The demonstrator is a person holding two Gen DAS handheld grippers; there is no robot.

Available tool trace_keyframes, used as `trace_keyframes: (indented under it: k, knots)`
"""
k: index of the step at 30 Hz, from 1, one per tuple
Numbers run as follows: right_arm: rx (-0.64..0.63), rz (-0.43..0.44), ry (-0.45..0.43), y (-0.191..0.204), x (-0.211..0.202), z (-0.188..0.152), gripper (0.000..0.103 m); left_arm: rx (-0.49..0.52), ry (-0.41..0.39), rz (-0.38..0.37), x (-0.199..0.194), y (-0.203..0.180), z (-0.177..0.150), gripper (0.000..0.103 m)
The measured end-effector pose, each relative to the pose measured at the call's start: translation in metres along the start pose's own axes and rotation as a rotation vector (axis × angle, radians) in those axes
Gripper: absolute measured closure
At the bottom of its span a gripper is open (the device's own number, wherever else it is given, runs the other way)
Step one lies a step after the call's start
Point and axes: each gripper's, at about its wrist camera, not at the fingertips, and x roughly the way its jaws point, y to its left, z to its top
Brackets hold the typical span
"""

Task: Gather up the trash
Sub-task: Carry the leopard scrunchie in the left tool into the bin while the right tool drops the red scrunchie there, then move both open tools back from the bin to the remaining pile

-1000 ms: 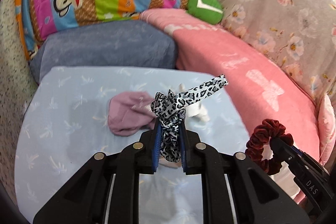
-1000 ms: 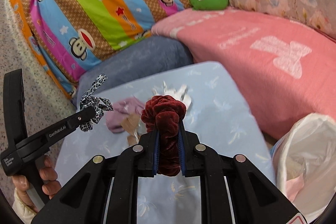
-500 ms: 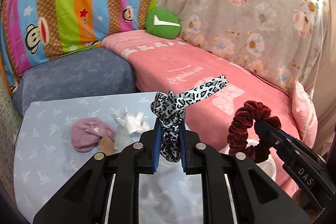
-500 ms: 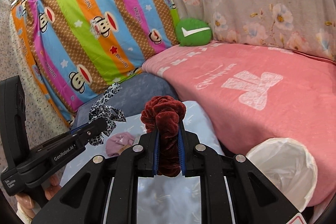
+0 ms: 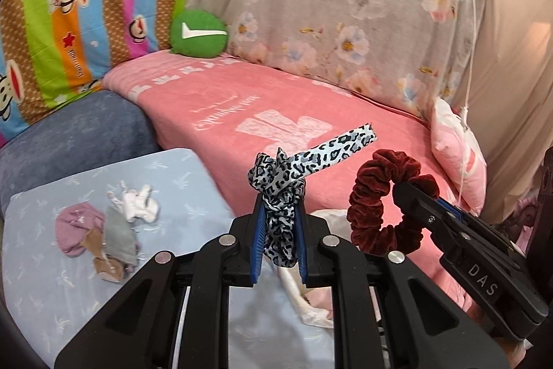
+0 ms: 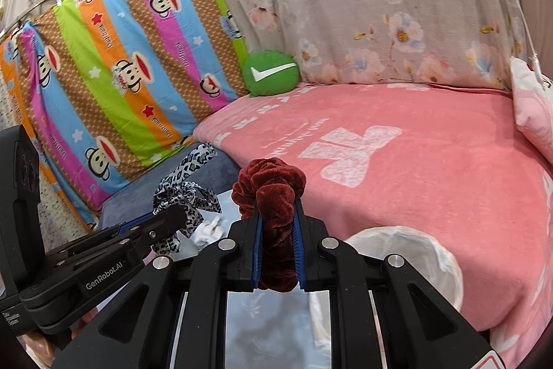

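1. Left wrist view: the left gripper [image 5: 278,223] clenches a leopard-print fabric hair tie [image 5: 280,192] above the pale blue sheet [image 5: 52,282]
2. Right wrist view: the right gripper [image 6: 276,230] clamps a dark red velvet scrunchie [image 6: 273,185] beside the white-lined bin [image 6: 446,268]

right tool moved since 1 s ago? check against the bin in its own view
Yes. The right tool, shut on the red scrunchie, has swung toward the white-lined bin: the bin sat at the far right edge of the right wrist view, now it is just right of the tool.
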Motion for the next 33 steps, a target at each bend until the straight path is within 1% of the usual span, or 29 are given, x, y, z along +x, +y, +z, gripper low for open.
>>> trace_keyframes:
  k: [8, 12, 14, 15, 16, 17, 18, 19, 21, 25, 29, 33]
  knots:
    - [0.053, -0.064, -0.006, -0.048, -0.012, -0.002, 0.087, 0.048, 0.055, -0.085, 0.023, -0.046, -0.002, 0.086]
    - [0.066, -0.111, 0.007, -0.065, -0.01, -0.005, 0.084, 0.055, 0.075, -0.093, 0.036, -0.06, -0.004, 0.086]
    - [0.074, -0.129, 0.011, -0.073, -0.01, -0.007, 0.084, 0.048, 0.097, -0.108, 0.043, -0.065, -0.005, 0.084]
    - [0.079, -0.134, 0.011, -0.077, -0.01, -0.007, 0.083, 0.04, 0.108, -0.108, 0.047, -0.065, -0.006, 0.077]
    - [0.084, -0.139, 0.012, -0.08, -0.01, -0.008, 0.081, 0.033, 0.117, -0.103, 0.05, -0.066, -0.007, 0.066]
    - [0.086, -0.142, 0.01, -0.082, -0.011, -0.008, 0.079, 0.029, 0.115, -0.101, 0.049, -0.066, -0.008, 0.06]
    - [0.086, -0.147, 0.007, -0.084, -0.012, -0.009, 0.078, 0.027, 0.109, -0.096, 0.049, -0.067, -0.009, 0.051]
    - [0.083, -0.152, 0.002, -0.085, -0.013, -0.009, 0.077, 0.027, 0.099, -0.086, 0.048, -0.067, -0.01, 0.047]
    - [0.084, -0.159, -0.003, -0.086, -0.015, -0.009, 0.073, 0.03, 0.099, -0.08, 0.049, -0.068, -0.011, 0.046]
    - [0.091, -0.155, -0.012, -0.088, -0.017, -0.008, 0.072, 0.024, 0.105, -0.066, 0.052, -0.067, -0.01, 0.046]
    - [0.081, -0.146, -0.011, -0.083, -0.016, -0.008, 0.068, 0.011, 0.106, -0.052, 0.052, -0.061, -0.011, 0.046]
    - [0.073, -0.132, 0.0, -0.078, -0.012, -0.011, 0.068, 0.005, 0.105, -0.037, 0.051, -0.054, -0.013, 0.046]
